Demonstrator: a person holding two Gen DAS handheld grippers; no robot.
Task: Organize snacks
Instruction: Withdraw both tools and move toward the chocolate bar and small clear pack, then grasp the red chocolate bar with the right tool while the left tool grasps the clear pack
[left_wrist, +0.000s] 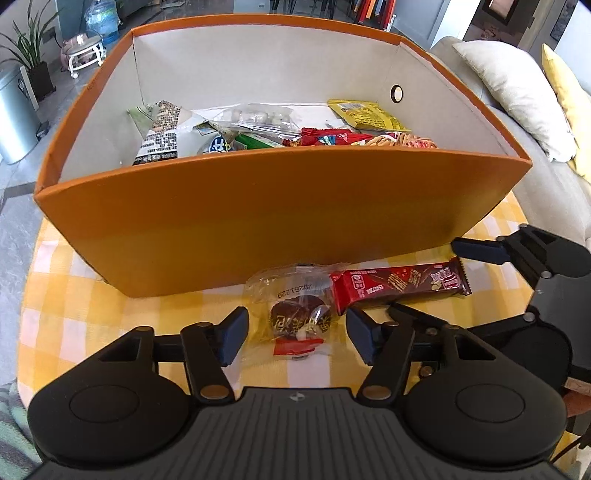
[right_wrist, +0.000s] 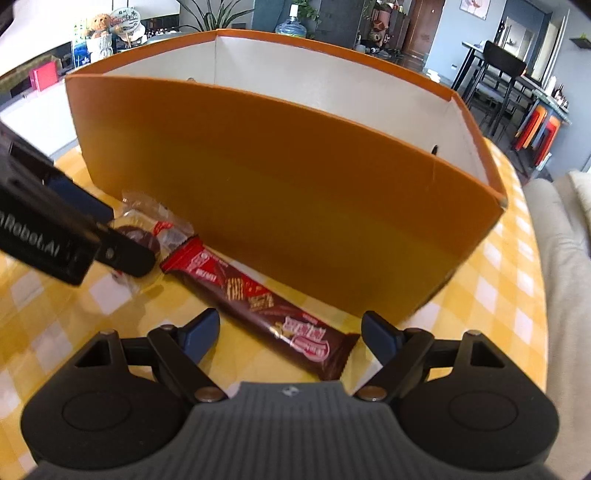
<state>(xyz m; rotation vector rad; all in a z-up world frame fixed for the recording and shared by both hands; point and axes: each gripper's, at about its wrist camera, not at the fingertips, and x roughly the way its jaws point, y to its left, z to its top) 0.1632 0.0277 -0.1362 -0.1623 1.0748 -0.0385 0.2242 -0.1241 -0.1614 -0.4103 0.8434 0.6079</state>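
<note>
An orange cardboard box (left_wrist: 258, 221) with several snack packets (left_wrist: 258, 133) inside stands on the table. In front of it lie a clear packet with a round chocolate snack (left_wrist: 295, 317) and a red-brown wafer bar (left_wrist: 402, 286). My left gripper (left_wrist: 297, 332) is open, its blue pads on either side of the clear packet without pressing on it. My right gripper (right_wrist: 290, 330) is open astride the near end of the wafer bar (right_wrist: 258, 299), which lies slantwise along the box wall (right_wrist: 295, 184). The clear packet (right_wrist: 147, 225) is partly hidden by the left gripper (right_wrist: 110, 229).
A yellow-and-white checked cloth (left_wrist: 110, 295) covers the round table. A pale sofa with cushions (left_wrist: 517, 96) stands close on the right. A metal bin (left_wrist: 14, 114), a plant and a water bottle (left_wrist: 103, 22) are on the floor beyond the box.
</note>
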